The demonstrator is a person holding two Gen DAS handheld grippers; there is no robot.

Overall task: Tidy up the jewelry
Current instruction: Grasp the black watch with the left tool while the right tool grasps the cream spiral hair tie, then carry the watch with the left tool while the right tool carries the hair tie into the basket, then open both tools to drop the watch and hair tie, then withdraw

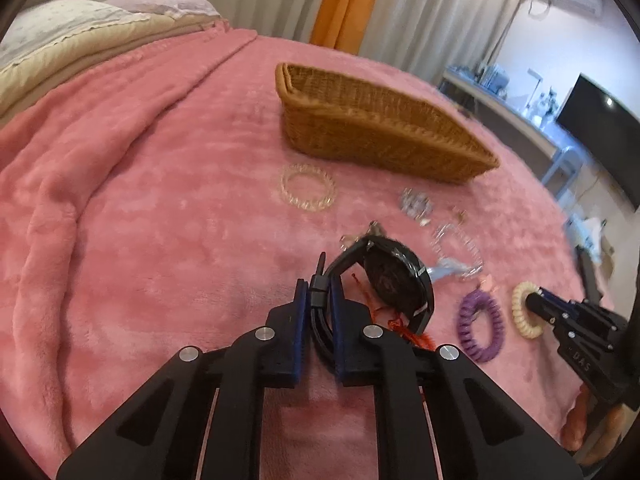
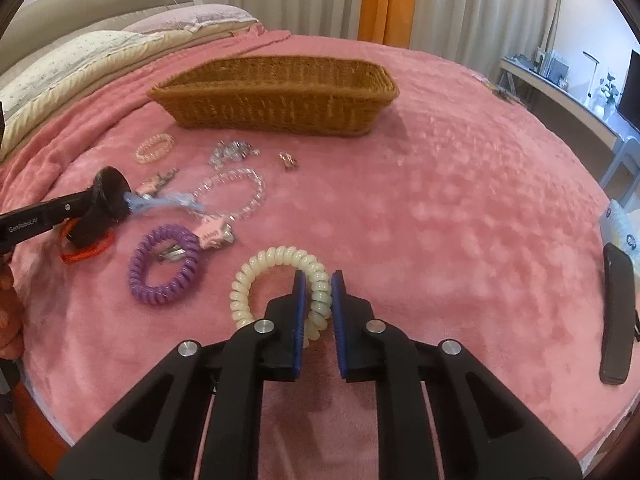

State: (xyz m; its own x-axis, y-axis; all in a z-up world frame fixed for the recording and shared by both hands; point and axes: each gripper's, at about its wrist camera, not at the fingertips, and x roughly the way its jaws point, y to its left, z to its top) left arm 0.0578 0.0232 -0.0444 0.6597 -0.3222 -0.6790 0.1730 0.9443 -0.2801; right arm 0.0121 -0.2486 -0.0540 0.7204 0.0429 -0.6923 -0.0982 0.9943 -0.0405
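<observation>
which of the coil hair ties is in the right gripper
The cream coil: the right gripper is shut on its right side. The purple coil lies free beside it.

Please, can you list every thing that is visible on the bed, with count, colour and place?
basket: 1, brown wicker, far side of blanket
blanket: 1, pink, covers bed
watch: 1, black, strap in left gripper
cream coil bracelet: 1, in right gripper
purple coil bracelet: 1, beside the cream one
clear bead bracelets: 2, near basket
orange cord: 1, under watch
phone: 1, black, right edge
left gripper: shut on strap
right gripper: shut on coil
</observation>
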